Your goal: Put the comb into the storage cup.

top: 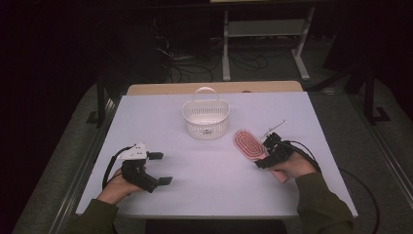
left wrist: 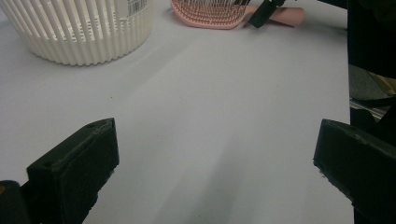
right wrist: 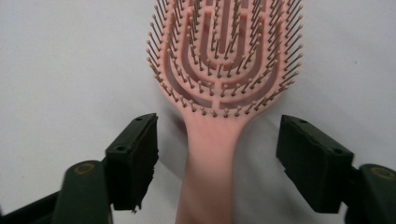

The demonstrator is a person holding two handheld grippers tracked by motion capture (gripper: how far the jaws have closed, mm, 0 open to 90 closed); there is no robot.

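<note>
Right tongs [right wrist: 217, 158] straddle my pink hairbrush [right wrist: 224, 70] handle, pads not touching; left tongs [left wrist: 215, 172] gape over bare desk [left wrist: 210, 93].

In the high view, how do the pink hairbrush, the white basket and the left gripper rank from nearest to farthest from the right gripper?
1. Pink hairbrush: its handle lies between the open jaws of the right gripper.
2. White basket: farther back, middle of the table.
3. Left gripper: far across, near the table's left edge.

Hairbrush [top: 249, 143] right of basket [top: 206, 118]
</note>
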